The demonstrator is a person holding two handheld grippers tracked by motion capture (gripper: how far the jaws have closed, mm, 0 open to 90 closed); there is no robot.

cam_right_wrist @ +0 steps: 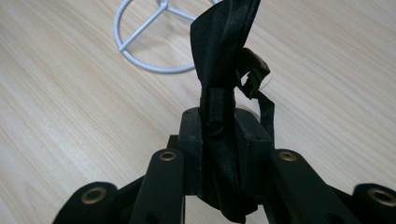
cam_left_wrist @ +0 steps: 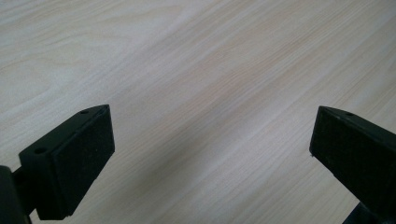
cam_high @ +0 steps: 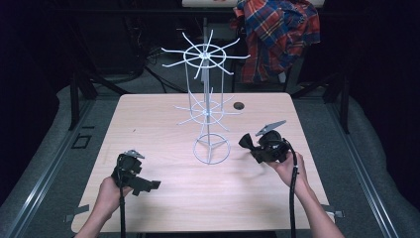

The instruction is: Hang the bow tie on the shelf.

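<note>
- The person is carrying a black bow tie [cam_right_wrist: 223,70] in the right gripper [cam_high: 251,145], over the right half of the table [cam_high: 148,129], just right of the white wire rack [cam_high: 207,99]; by my reading, the step in hand is bringing the tie to the rack for hanging.
- The right gripper's jaws are clamping hard on the tie's knotted middle, with one satin wing sticking up past the jaw tips and a thin strap with a small clasp dangling beside it.
- The tie is looking glossy, soft and crumpled, so it is likely flopping rather than keeping its shape.
- The left gripper [cam_high: 150,185] is hanging near the table's front left corner, jaws standing wide apart with nothing but bare wood between them.
- The next move is probably calling for lifting the tie toward one of the rack's thin spokes and looping the strap over it; the strap is small and limp, so the free gripper may be needed for spreading it.
- The rack is standing at the table's middle on its ring base [cam_right_wrist: 154,42].
</note>
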